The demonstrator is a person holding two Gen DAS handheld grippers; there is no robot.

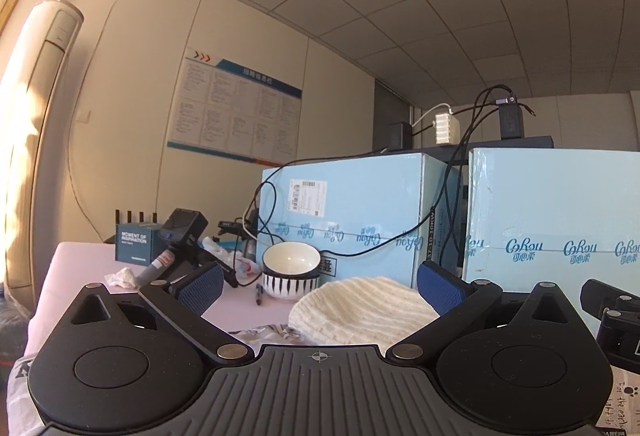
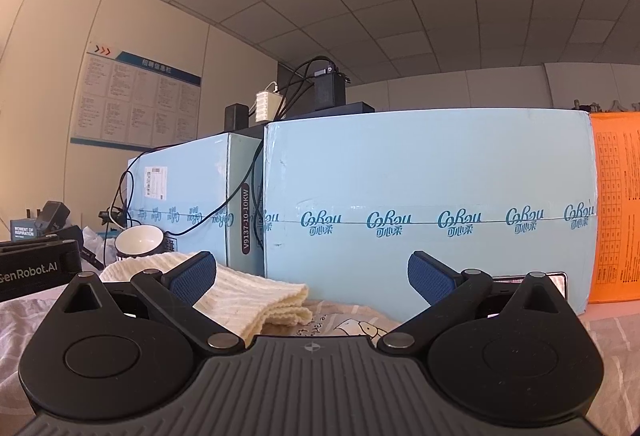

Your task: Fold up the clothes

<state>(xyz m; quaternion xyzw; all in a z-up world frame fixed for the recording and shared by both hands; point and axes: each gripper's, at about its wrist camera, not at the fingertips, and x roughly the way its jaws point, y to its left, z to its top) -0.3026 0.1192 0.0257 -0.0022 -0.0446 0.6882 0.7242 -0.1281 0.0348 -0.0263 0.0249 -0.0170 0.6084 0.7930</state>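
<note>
Cream knit garment (image 2: pixel 256 296) bunched on the tabletop (image 1: pixel 72 256), over a printed cloth (image 2: pixel 352 320). Dead ahead of left tongs (image 1: pixel 320 282); ahead-left of right tongs (image 2: pixel 312 276), folded edge pointing right. Both tongs spread wide, empty. Left nearer, likely.

Warm daylight from the left strikes the air conditioner (image 1: pixel 36 140); sharp centre, heavy fisheye bending, dark vignetted corners.
</note>
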